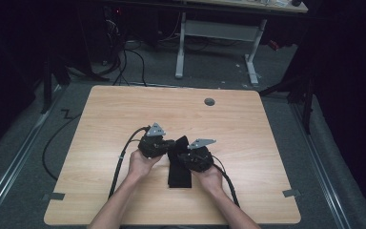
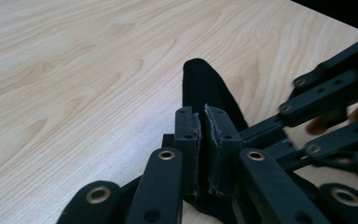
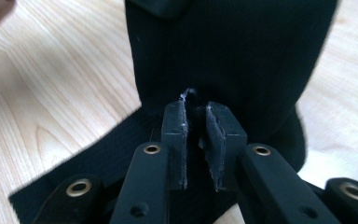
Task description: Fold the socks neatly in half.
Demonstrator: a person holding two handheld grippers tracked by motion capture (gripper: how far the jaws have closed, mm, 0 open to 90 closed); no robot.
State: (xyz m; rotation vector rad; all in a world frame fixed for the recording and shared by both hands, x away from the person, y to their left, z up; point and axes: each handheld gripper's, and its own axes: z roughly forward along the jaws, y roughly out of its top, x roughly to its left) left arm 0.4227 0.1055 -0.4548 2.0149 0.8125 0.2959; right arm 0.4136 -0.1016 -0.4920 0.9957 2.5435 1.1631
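Observation:
A black cloth [image 1: 179, 175] lies near the front middle of the wooden table [image 1: 114, 114], its far end lifted and folded. My left gripper [image 1: 170, 145] comes at that raised end from the left. In the left gripper view its pads [image 2: 186, 135] stand almost together on a fold of the cloth [image 2: 206, 86]. My right gripper [image 1: 183, 157] holds the cloth from the right side. In the right gripper view the gripper [image 3: 196, 111] pinches a ridge of the cloth [image 3: 223, 51] between its pads. The right gripper's linkage [image 2: 328, 116] shows at the right of the left gripper view.
A grey round cap [image 1: 209, 101] sits in the table's far side. Grey tape marks [image 1: 53, 196] lie at the front corners. Black cables [image 1: 119, 164] trail off the front edge. A white-legged desk [image 1: 180, 47] stands beyond on the carpet.

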